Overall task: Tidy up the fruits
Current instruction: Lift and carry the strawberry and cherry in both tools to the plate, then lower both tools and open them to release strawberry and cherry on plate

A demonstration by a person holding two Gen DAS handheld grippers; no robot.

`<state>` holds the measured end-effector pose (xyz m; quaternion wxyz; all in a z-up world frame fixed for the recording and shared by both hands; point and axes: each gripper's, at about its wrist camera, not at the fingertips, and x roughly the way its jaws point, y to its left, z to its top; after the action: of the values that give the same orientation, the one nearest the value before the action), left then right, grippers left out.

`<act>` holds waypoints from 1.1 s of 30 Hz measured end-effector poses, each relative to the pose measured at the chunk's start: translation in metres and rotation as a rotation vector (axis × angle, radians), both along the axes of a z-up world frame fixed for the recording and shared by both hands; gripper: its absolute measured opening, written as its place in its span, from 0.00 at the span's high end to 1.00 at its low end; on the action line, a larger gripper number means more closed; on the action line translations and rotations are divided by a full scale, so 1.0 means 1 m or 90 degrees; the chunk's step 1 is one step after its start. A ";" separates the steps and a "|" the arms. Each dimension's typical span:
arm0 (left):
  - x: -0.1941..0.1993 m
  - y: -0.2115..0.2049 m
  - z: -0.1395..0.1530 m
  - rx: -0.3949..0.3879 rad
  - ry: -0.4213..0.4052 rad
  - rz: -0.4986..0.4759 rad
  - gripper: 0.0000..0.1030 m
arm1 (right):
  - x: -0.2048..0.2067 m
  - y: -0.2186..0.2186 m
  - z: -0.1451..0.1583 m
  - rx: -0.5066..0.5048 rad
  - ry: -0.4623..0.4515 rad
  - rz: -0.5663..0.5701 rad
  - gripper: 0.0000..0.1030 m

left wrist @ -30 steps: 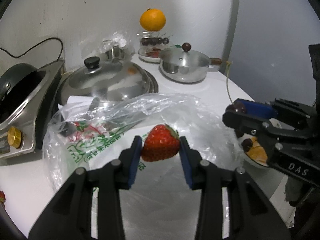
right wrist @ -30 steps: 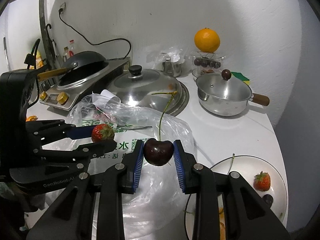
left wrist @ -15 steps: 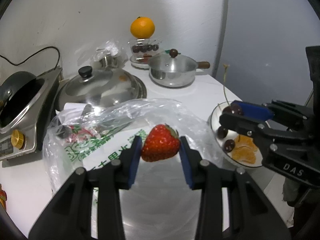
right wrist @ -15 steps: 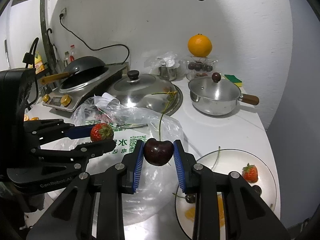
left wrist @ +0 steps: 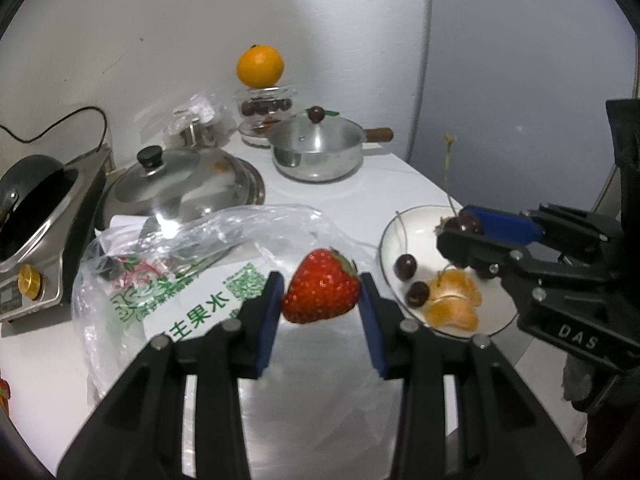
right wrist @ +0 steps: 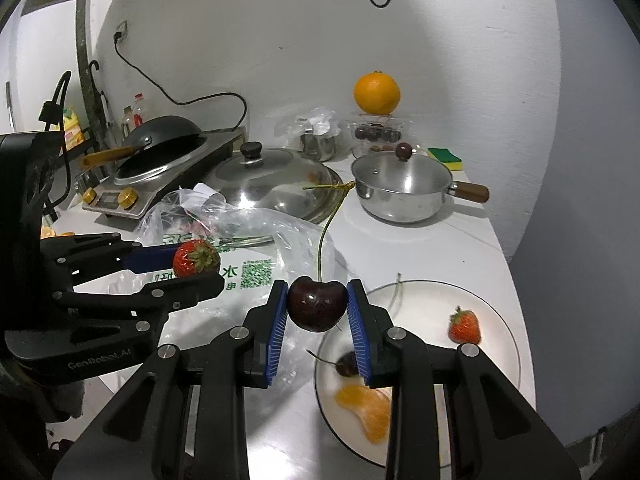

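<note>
**Strawberry and cherry held aloft, plate close by**

While both tools hang above the white surface [left wrist: 400, 184], each has a fruit pinched between its blue pads. The left tool [left wrist: 322, 300] is closed narrowly on a strawberry [left wrist: 322, 292], held over a crumpled clear plastic bag [left wrist: 180, 280] with green print. The right tool [right wrist: 318, 308] grips a dark cherry [right wrist: 317, 303] whose long stem [right wrist: 326, 228] stands up and bends toward the pots.

Just right of the bag sits a white plate [right wrist: 492, 312] carrying a second strawberry [right wrist: 464, 326], orange segments [right wrist: 366, 412] and loose cherries [left wrist: 405, 267]; from the right wrist view the tool's own right finger covers part of one cherry there.

Further back a big domed steel lid [right wrist: 276, 176] lies beside a lidded saucepan [right wrist: 402, 192] with a wooden handle. Behind those, a whole orange [right wrist: 376, 93] rests on a clear box of cherries [right wrist: 376, 133]. A wok [right wrist: 160, 140] sits on a cooker [right wrist: 132, 196] at the left.
</note>
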<state>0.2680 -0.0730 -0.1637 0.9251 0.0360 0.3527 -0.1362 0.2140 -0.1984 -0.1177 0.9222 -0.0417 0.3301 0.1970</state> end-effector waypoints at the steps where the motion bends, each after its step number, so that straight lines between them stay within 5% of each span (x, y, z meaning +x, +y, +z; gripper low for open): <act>1: -0.001 -0.003 0.000 0.000 -0.001 -0.002 0.63 | -0.001 -0.003 0.000 0.001 0.000 -0.003 0.69; 33: -0.004 -0.105 -0.035 0.001 0.054 -0.093 0.63 | -0.025 -0.103 -0.032 -0.004 0.048 -0.093 0.69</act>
<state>0.2636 -0.1777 -0.1988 0.8968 0.0563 0.3881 -0.2049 0.1887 -0.3014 -0.1497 0.9209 -0.0134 0.3674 0.1298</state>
